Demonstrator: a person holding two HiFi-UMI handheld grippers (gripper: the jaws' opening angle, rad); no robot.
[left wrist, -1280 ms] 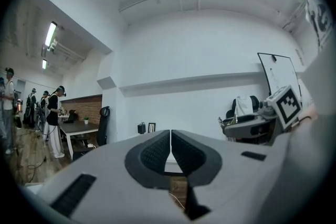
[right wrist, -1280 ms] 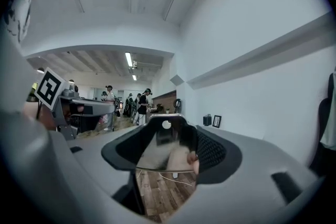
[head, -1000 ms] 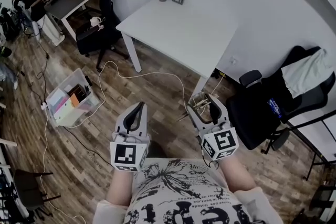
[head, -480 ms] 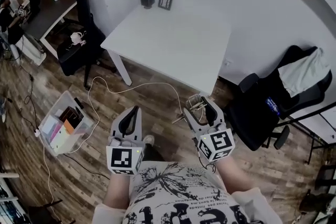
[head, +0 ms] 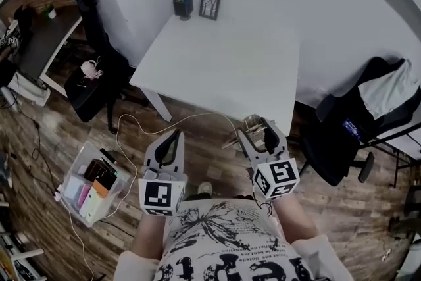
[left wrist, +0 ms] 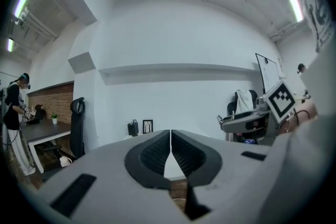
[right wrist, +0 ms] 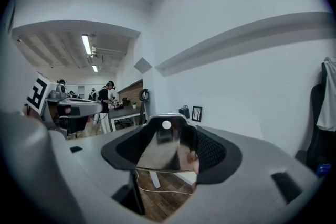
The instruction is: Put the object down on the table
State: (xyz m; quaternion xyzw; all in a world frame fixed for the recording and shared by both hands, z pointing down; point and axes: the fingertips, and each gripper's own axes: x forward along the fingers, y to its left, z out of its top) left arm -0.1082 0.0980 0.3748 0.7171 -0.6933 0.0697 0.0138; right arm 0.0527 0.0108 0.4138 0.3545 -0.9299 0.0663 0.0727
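My right gripper (head: 261,130) is shut on a thin shiny metal object (right wrist: 164,150) with a small round hole near its top; in the head view the object (head: 246,126) shows beside the jaw tips. It hangs above the wooden floor, just short of the white table's (head: 223,62) near edge. My left gripper (head: 173,136) is shut, its jaws touching with nothing between them, also over the floor short of the table. In the left gripper view, the left gripper (left wrist: 170,137) points at the table, and the right gripper (left wrist: 245,120) shows at the right.
A small picture frame (head: 210,6) and a dark holder (head: 183,4) stand at the table's far edge by the wall. Black office chairs stand left (head: 92,69) and right (head: 355,128). A clear storage box (head: 92,184) and a white cable (head: 145,122) lie on the floor.
The view has shifted as the person moved: the table now sits more centred ahead. Both grippers keep their pose, the right still shut on the metal object.
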